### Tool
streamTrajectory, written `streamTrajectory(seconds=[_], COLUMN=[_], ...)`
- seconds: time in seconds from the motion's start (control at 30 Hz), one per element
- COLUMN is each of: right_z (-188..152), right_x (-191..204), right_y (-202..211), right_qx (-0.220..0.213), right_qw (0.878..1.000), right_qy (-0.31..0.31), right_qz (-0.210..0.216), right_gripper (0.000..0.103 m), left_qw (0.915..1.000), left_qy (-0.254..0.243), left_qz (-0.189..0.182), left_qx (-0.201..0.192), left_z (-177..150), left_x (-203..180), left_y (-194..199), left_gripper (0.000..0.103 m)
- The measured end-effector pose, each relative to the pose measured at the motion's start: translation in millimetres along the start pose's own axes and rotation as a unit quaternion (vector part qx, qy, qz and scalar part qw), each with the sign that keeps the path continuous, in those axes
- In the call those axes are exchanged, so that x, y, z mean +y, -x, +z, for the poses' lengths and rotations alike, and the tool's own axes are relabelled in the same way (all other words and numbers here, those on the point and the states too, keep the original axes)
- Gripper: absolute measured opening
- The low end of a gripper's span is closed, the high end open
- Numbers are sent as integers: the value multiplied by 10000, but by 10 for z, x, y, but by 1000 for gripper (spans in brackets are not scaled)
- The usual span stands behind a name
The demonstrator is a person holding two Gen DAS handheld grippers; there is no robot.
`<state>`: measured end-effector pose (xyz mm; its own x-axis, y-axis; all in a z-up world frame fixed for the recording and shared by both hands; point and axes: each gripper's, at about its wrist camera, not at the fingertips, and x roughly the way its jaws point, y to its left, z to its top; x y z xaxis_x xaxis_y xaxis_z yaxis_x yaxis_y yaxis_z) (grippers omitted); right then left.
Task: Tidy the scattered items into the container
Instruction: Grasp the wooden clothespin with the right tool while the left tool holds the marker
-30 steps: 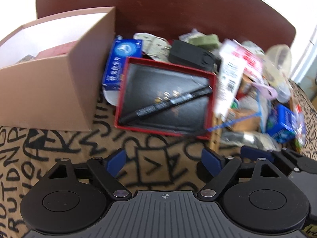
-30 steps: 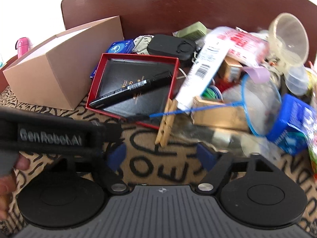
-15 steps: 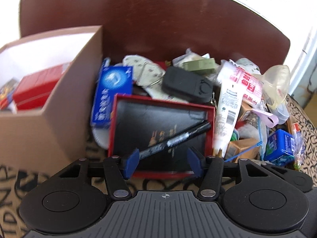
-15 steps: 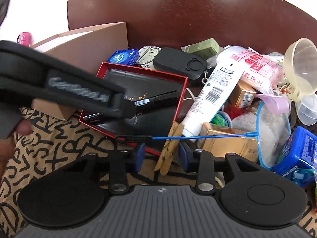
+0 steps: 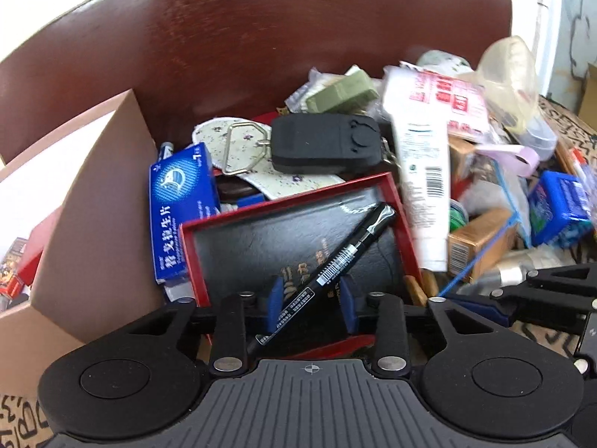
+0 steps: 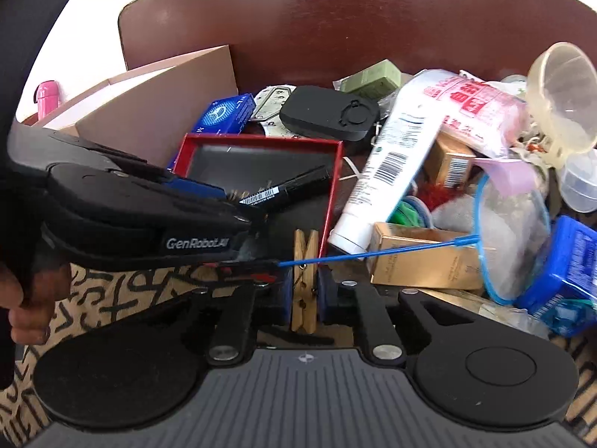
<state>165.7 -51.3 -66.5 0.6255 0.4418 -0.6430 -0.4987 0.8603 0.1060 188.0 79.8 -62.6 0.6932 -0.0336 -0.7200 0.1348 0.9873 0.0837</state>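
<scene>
1. Patterned tan cloth (image 6: pixel 112 291) with black scribbles underneath, dark red-brown chair back (image 5: pixel 261 56) behind the clutter.
2. Left gripper (image 5: pixel 311 304): blue pads narrowed around a black marker (image 5: pixel 335 261), jaws flanking the barrel near its lower end; firm contact on both sides not certain.
3. Marker lying diagonally, cap toward 1 o'clock, across a red tray (image 5: pixel 405 224) with a dark lining.
4. Right gripper (image 6: pixel 304 291): pads closed against a wooden clothespin (image 6: pixel 305 280), standing upright between them at the tray's near right corner.
5. Left gripper's body seen from the right wrist, reaching in from 9 o'clock, person's hand (image 6: pixel 22 298) on its handle.
6. Cardboard box (image 5: pixel 93 224) at 9 o'clock of the tray, open.
7. White tube (image 6: pixel 388 171), blue net (image 6: pixel 511 239) at 3 o'clock.
</scene>
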Motion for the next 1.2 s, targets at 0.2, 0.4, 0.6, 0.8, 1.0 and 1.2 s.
streamTrajectory(seconds=[0.2, 0.4, 0.6, 0.8, 1.0, 1.2], right_z=[-103, -387, -516, -478, -517, -526], right_x=[-85, -102, -233, -154, -202, -99], right_y=[344, 659, 835, 698, 695, 690], right_qx=[127, 632, 606, 593, 621, 634], right_qw=[9987, 9960, 9973, 9978, 9969, 9966], right_qy=[-152, 14, -308, -179, -296, -264], right_qz=[464, 631, 273, 232, 372, 460], right_gripper=[14, 28, 35, 32, 32, 32], left_qw=[9964, 9884, 9908, 9903, 9908, 9867], left_qy=[316, 198, 232, 350, 366, 337], left_qz=[-783, -1478, -1256, -1261, -1168, -1416], left_qx=[23, 278, 448, 469, 569, 724], left_z=[-173, -530, -737, -721, -785, -918], left_x=[-60, -248, -291, -331, -301, -246], left_y=[310, 615, 651, 568, 424, 615], left_gripper=[6, 10, 55, 54, 10, 11])
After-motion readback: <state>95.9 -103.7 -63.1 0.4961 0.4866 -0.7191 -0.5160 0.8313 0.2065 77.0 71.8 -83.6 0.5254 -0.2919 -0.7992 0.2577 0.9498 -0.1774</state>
